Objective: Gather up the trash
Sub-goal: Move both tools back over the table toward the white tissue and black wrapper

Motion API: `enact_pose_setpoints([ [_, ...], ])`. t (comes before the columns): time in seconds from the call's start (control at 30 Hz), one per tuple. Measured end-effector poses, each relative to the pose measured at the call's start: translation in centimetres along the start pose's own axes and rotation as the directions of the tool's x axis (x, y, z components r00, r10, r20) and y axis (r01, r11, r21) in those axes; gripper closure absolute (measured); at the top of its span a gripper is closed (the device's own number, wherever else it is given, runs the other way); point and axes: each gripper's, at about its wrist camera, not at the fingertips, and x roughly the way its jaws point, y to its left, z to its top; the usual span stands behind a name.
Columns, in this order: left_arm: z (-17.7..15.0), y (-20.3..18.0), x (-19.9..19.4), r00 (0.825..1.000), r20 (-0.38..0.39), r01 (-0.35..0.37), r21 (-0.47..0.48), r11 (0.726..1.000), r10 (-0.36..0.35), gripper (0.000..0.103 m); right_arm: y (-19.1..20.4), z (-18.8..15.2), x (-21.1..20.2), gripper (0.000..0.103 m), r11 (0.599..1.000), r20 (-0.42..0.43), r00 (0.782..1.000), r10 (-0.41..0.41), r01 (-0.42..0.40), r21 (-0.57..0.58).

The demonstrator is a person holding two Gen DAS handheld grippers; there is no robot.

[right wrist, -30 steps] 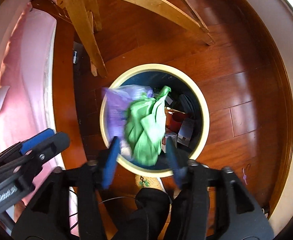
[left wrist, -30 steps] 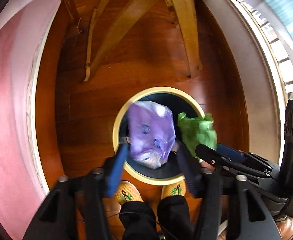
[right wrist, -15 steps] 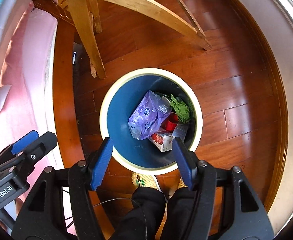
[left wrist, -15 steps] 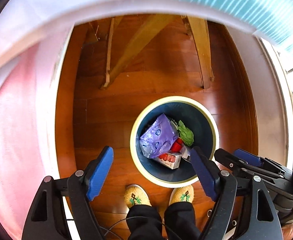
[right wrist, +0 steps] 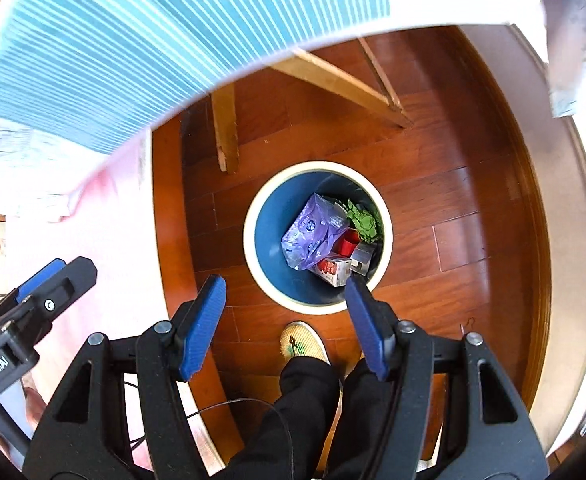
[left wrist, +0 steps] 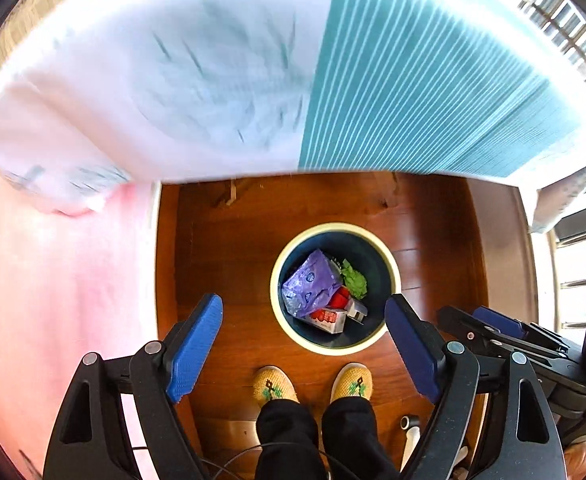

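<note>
Both tools hang wide and empty above the bin, trash already inside

Left wrist view: the left tool (left wrist: 305, 344) points steeply down, its jaws having just been opening, nothing between them; the blue bin (left wrist: 393, 280) sits on the wooden floor (left wrist: 229, 248) beyond the person's slippers (left wrist: 275, 384), holding the purple bag (left wrist: 311, 284), green wrapper (left wrist: 355, 280) and red-and-white carton (left wrist: 329, 318); a striped cloth (left wrist: 413, 80) covers the counter edge above. Right wrist view: the right tool (right wrist: 283, 322) also points down, spread, gripping nothing; bin (right wrist: 253, 248), purple bag (right wrist: 313, 232), green wrapper (right wrist: 363, 220); wooden legs (right wrist: 225, 132) stand behind
</note>
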Motion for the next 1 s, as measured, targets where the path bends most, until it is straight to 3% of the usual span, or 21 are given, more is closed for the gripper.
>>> enact_pose_setpoints([
  [0.27,1.2,-0.2,-11.7,0.997,0.065,0.037,0.025,0.999,-0.038,0.018,3.5,-0.7,-10.2,0.044,1.0,0.071,0.997,0.006,-0.004,-0.023],
  [0.43,2.7,-0.5,-18.4,0.991,0.112,0.065,0.069,0.995,-0.073,0.018,6.3,-0.4,-17.2,0.043,0.999,0.164,0.986,0.012,-0.006,-0.036],
  [0.73,6.3,0.4,-28.3,0.954,0.272,0.094,0.131,0.987,-0.127,0.018,10.0,0.9,-26.1,0.043,0.998,0.347,0.938,-0.003,0.022,-0.052],
  [1.0,10.1,0.8,-32.1,0.923,0.366,0.075,0.137,0.988,-0.12,0.018,12.4,3.9,-31.7,0.043,0.997,0.461,0.888,-0.008,0.044,-0.068],
])
